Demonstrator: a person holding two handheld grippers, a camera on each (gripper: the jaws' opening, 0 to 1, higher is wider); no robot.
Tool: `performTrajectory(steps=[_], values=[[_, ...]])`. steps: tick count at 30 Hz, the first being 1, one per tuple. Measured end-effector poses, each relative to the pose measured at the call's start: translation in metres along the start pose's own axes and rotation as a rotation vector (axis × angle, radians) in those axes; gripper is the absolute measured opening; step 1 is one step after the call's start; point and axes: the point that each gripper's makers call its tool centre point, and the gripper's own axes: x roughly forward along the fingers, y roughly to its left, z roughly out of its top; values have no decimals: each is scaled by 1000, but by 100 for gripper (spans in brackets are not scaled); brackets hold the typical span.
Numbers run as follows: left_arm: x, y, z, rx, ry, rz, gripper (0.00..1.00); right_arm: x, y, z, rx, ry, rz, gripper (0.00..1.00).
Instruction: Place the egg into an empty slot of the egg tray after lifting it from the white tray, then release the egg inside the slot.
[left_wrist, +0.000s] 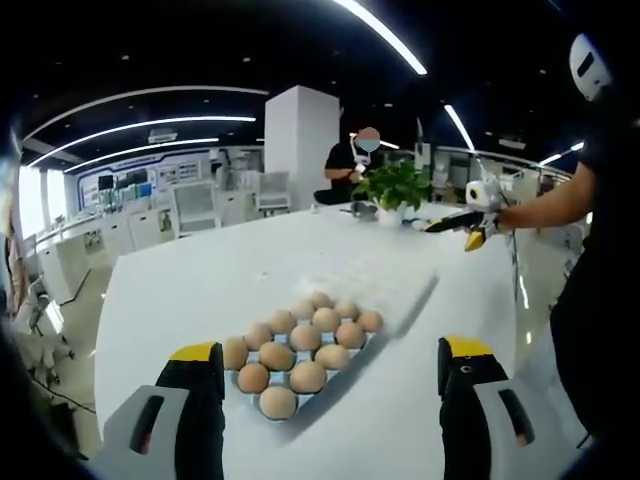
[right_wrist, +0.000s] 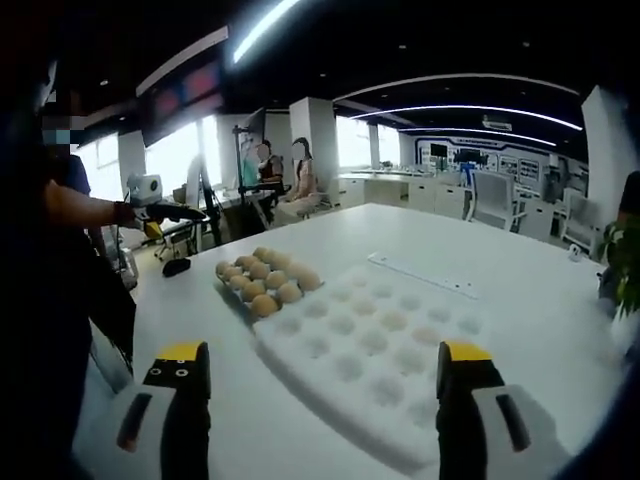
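Left gripper view, eggs (left_wrist: 300, 345) mid-table, both grippers' jaws wide apart, empty, egg tray (right_wrist: 380, 350) w/ free slots.

**Edges and blur hide the details**

In the left gripper view the white egg tray (left_wrist: 385, 285) washes into the white table (left_wrist: 200, 280); its slots are barely readable. The eggs (left_wrist: 300, 350) cover their own holder (its rim barely peeks out). In the right gripper view the tray's near corner blurs, and the plant (right_wrist: 625, 265) is cut off at the edge.
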Motion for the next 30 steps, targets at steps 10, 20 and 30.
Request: performTrajectory(steps=[10, 20, 30], values=[[0, 0, -1, -1, 3, 0, 90, 1, -1, -1, 1, 5, 0, 98], [-3, 2, 0, 1, 2, 7, 90, 1, -1, -1, 3, 4, -1, 97], [-1, 1, 1, 1, 4, 4, 90, 0, 0, -2, 6, 4, -2, 97]])
